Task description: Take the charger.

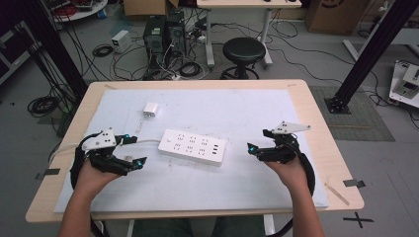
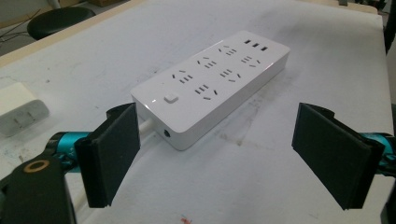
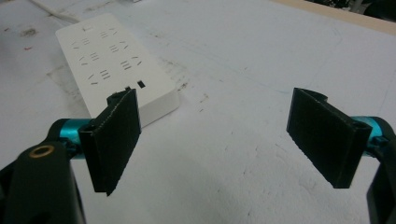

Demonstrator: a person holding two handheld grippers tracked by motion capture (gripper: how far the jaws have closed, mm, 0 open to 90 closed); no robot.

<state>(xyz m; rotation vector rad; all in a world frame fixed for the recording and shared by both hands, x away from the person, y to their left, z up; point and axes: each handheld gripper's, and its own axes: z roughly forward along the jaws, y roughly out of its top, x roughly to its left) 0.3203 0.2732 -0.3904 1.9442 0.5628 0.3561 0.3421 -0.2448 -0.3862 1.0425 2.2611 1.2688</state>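
Power strip (image 1: 191,146) lies flat mid-mat, between your two grippers and touching neither. Your left gripper (image 1: 132,150) and right gripper (image 1: 258,142) both rest with jaws spread wide, empty. Your left gripper view shows the strip's switch (image 2: 171,99) and cord end; your right gripper view shows its opposite, USB end (image 3: 135,86). No legible writing. Farther off, a white adapter (image 1: 150,109) sits apart; beyond the table (image 1: 316,128), a black stool (image 1: 243,51).
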